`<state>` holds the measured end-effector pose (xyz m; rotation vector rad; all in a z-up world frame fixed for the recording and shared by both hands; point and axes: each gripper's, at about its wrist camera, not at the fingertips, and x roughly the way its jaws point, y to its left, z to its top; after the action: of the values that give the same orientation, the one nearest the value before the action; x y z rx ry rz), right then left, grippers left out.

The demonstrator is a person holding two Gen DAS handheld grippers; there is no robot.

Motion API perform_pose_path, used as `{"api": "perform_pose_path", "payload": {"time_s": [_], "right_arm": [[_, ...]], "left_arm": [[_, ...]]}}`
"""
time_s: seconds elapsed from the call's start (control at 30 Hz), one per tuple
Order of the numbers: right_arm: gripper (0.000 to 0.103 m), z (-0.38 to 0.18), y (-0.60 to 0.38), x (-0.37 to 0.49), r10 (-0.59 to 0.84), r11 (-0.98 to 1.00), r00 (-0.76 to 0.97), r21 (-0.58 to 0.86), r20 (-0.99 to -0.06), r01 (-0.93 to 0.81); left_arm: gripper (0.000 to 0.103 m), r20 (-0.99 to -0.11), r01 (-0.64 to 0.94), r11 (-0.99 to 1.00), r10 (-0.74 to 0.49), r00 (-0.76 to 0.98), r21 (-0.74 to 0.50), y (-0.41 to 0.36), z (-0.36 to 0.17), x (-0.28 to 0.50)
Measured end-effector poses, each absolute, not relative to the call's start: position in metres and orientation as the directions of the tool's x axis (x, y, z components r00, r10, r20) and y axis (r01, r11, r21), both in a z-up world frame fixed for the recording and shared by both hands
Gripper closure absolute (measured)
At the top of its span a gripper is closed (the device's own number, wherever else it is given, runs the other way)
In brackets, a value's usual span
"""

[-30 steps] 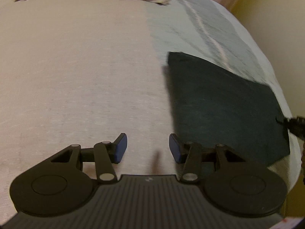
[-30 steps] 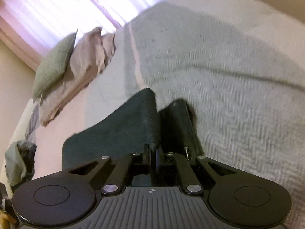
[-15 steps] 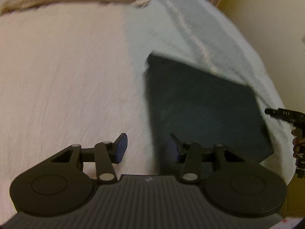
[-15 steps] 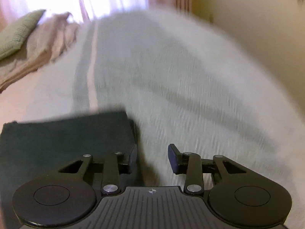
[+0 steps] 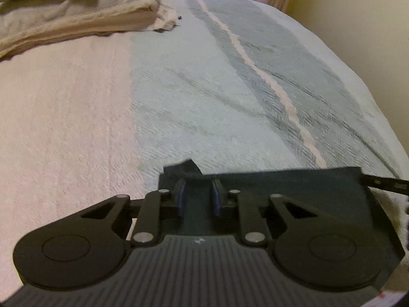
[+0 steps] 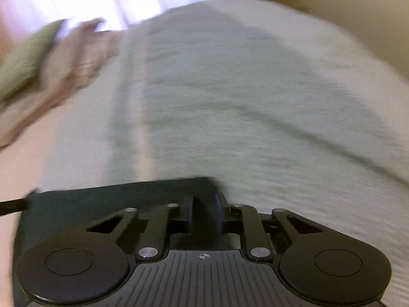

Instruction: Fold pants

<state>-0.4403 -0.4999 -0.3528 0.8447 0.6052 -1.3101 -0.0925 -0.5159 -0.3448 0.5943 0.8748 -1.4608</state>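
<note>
Pants [image 5: 294, 186], dark and folded into a flat rectangle, lay on the grey-green part of the bed [image 5: 204, 89]. One far corner of the cloth stood bunched up between the fingers of the left tool [image 5: 196, 194], which were partly parted and not pressed together. At the opposite far corner the right tool [image 6: 204, 212] sat with its fingers likewise a little apart over the cloth. Pillows [image 5: 76, 12] lay at the head of the bed.
</note>
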Motion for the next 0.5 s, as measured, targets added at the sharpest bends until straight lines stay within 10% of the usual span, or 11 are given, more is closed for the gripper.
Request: {"api": "perform_pose_path", "payload": {"time_s": [0.5], "right_arm": [[0.085,-0.335,-0.365,-0.421,-0.431,0.215,0.197,0.112,-0.881,0.970]], "left_arm": [[0.082,-0.938,0.983,0.146,-0.344,-0.053,-0.110,-0.358,-0.341,-0.158]]}}
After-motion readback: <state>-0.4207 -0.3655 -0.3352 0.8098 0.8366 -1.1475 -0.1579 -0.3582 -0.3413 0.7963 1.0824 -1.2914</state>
